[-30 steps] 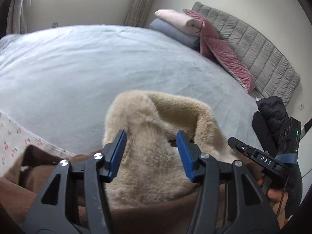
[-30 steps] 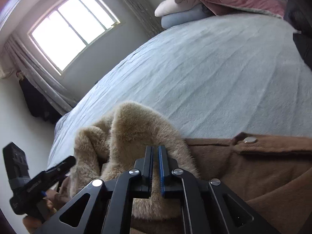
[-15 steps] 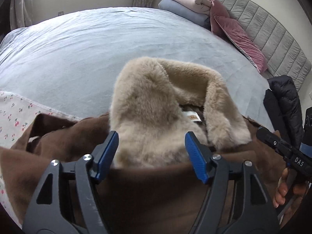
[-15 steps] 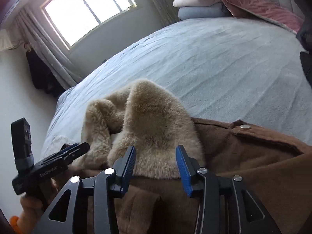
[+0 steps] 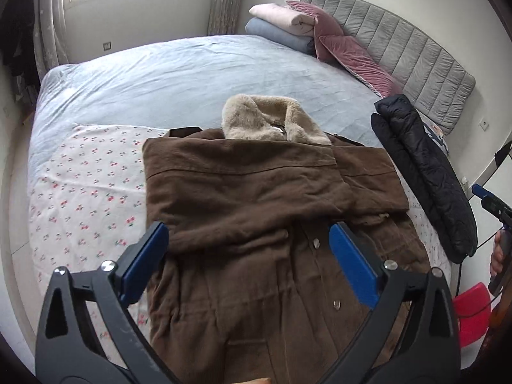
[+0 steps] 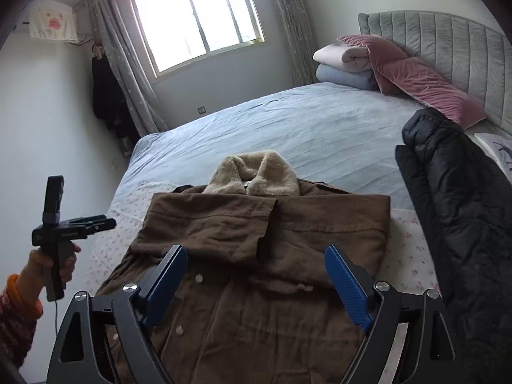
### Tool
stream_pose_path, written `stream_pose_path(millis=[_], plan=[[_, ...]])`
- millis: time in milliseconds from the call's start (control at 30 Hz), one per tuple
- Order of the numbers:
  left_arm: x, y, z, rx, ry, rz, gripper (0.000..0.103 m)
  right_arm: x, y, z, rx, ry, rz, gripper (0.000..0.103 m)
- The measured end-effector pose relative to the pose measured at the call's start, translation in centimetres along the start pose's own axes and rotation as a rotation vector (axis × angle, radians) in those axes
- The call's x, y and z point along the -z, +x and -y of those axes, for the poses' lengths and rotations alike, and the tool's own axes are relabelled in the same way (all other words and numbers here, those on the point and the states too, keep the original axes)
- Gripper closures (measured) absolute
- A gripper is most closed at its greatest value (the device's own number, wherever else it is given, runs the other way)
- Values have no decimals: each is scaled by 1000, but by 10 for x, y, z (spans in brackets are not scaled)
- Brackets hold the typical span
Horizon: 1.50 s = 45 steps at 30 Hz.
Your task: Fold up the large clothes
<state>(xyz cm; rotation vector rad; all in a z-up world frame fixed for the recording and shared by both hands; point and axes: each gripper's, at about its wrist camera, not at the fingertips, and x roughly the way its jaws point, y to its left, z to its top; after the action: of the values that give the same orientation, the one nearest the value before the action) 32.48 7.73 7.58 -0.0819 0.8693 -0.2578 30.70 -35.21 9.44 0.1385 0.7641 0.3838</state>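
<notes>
A brown coat [image 5: 256,211] with a beige fur collar [image 5: 268,121] lies flat on the bed, both sleeves folded across its chest. It also shows in the right wrist view [image 6: 265,243], collar [image 6: 252,172] at the far end. My left gripper [image 5: 249,262] is open and empty, held above the coat's lower front. My right gripper [image 6: 256,281] is open and empty, also above the coat. The left gripper shows in the right wrist view [image 6: 96,224], off the coat's left side. The right gripper's tip [image 5: 489,198] shows at the right edge of the left wrist view.
The coat rests on a floral sheet [image 5: 83,192] over a blue bedspread [image 5: 192,73]. A black puffer jacket [image 5: 428,172] lies to the right of the coat. Folded blankets [image 5: 281,25] and pink pillows [image 5: 352,54] sit by the grey headboard [image 5: 400,48]. A red object [image 5: 473,316] is beside the bed.
Both grippers have pulled back and up from the fur collar. The right gripper went from shut to open. The collar now lies flat at the coat's far end.
</notes>
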Motion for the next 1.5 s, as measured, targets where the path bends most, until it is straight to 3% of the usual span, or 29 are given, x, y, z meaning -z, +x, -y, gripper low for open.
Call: stream_pose_path(millis=[133, 300, 433, 567, 900, 967, 1133, 1300, 1500], plan=[[44, -52, 2, -48, 74, 17, 2, 44, -49, 3, -8, 48, 5, 10], [104, -87, -3, -85, 147, -9, 2, 112, -85, 22, -1, 163, 3, 10], [151, -94, -11, -104, 170, -37, 2, 159, -92, 42, 9, 247, -29, 9], [192, -84, -31, -105, 102, -87, 2, 207, -84, 64, 36, 346, -58, 9], [248, -49, -80, 84, -186, -227, 2, 288, -42, 90, 64, 504, -179, 9], [256, -42, -83, 132, -226, -247, 2, 295, -41, 92, 52, 515, -152, 9], [261, -41, -72, 151, -187, -228, 2, 298, -44, 89, 51, 510, -126, 9], [266, -34, -54, 272, -163, -244, 2, 302, -44, 81, 49, 491, -126, 9], [269, -26, -45, 361, -195, -267, 8, 304, -39, 70, -49, 478, -152, 10]])
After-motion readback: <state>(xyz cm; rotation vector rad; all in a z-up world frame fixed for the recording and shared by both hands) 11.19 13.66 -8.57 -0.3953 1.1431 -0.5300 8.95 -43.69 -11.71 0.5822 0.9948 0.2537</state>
